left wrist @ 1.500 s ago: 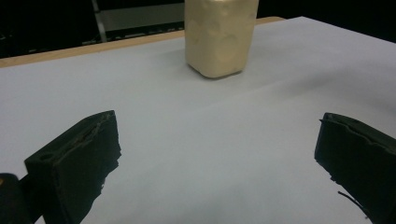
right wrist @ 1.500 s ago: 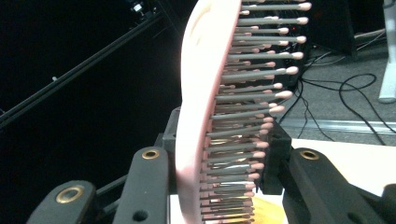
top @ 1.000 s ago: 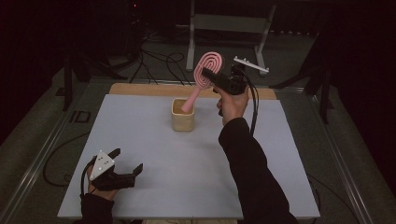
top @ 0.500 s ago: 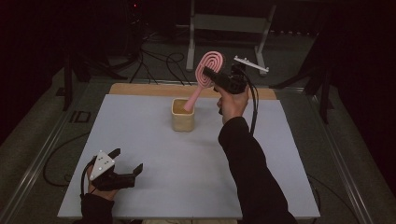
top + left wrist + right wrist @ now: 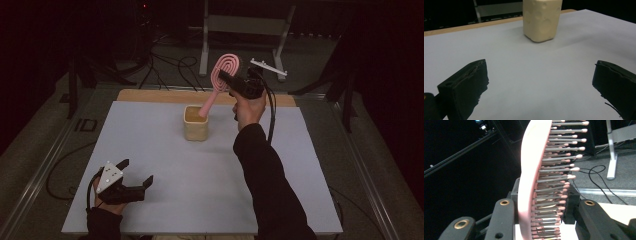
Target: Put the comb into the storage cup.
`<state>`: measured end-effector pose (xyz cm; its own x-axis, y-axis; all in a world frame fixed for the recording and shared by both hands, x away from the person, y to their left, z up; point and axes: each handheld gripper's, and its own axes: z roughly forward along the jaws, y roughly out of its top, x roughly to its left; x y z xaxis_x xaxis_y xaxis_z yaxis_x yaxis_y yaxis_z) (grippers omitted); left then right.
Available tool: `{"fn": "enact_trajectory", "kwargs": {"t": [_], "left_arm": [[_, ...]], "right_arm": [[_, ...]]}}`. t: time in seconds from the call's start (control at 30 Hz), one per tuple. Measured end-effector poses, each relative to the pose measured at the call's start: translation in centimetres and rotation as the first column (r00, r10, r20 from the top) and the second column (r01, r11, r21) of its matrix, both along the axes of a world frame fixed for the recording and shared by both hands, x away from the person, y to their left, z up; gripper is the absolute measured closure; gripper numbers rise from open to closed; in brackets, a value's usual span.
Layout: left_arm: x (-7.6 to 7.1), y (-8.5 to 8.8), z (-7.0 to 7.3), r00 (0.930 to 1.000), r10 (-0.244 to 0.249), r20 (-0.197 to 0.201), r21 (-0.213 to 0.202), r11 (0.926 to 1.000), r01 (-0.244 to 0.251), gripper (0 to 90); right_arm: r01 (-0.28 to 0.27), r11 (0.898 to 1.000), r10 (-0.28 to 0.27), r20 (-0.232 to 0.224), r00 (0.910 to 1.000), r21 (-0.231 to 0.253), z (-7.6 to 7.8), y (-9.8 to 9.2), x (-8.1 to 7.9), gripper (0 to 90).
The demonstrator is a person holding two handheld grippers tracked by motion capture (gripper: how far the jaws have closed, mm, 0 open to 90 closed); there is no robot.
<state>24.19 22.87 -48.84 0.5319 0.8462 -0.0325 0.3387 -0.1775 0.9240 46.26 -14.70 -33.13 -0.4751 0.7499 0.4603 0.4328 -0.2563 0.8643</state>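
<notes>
Pink hairbrush point(image 5: 223, 71) is clamped by its head in the right gripper point(image 5: 229, 80), its handle apparently resting inside the cream cup point(image 5: 196, 124). Lowering and release are judged next. Left gripper point(image 5: 135, 172) is parked open.

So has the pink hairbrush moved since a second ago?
No. The pink hairbrush keeps its place against the cream cup, handle end inside, right gripper shut on its head.

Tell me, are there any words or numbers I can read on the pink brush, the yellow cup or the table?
None: the pink brush, the yellow cup and the table carry no readable words, numbers or signs. Dark marks on the floor left of the table are too small and blurred to read.
</notes>
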Motion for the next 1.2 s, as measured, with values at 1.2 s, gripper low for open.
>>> {"fn": "enact_trajectory", "kwargs": {"t": [1.2], "left_arm": [[-0.1,0.0,0.0,1.0,-0.002,0.001,-0.004,1.0,0.002,0.8]], "right_arm": [[0.032,0.999,-0.033,-0.016,0.9993,-0.041,-1.6,1.3,0.9,63.7]]}}
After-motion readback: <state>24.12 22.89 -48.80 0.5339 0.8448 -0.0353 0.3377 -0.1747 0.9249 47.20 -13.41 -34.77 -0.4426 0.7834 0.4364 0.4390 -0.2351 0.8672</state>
